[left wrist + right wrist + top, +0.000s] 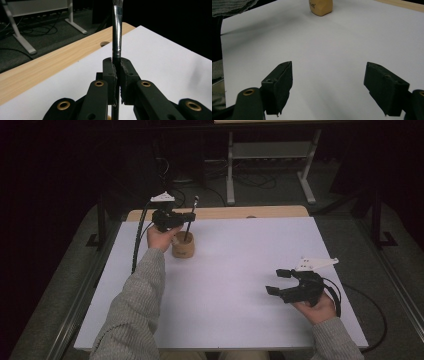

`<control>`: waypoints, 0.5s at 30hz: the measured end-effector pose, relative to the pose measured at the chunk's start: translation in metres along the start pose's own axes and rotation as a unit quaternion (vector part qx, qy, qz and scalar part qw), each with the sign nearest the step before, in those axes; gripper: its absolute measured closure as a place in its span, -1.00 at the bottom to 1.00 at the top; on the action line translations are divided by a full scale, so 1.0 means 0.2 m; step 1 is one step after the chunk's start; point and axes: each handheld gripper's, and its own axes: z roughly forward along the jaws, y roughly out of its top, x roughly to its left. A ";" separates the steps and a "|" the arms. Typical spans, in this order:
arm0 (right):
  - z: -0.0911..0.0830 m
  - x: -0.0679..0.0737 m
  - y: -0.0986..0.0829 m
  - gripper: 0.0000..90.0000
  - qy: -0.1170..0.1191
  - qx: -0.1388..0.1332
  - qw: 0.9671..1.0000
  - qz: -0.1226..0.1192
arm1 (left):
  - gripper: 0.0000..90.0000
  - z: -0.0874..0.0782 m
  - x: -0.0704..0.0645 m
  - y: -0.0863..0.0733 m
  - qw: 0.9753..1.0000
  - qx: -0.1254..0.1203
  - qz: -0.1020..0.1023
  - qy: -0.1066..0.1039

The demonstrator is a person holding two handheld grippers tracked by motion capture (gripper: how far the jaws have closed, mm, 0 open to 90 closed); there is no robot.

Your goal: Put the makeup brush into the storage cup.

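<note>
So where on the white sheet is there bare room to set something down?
Nearly everywhere: the whole middle and far-right of the white sheet is bare, between the small tan wooden cup and the open right hand-held gripper. Only the far-left corner is crowded, where the left hand-held gripper clamps a dark-handled paintbrush.

This looks like a lab or recording room, dim and bare. A white-topped surface (240, 285) stands on grey carpet (350, 235), with loose cables (250, 180) and a metal-legged bench frame (270, 155) behind it.
</note>
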 end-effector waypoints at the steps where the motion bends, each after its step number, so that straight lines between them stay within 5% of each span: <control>1: 0.00 0.00 0.00 -0.51 0.000 0.000 1.000 0.000 | 0.87 0.00 0.00 -0.01 1.000 0.000 0.001 0.001; 15: 0.01 0.00 0.00 -0.51 0.004 0.002 1.000 -0.002 | 0.86 0.02 0.00 -0.08 1.000 0.004 -0.003 0.011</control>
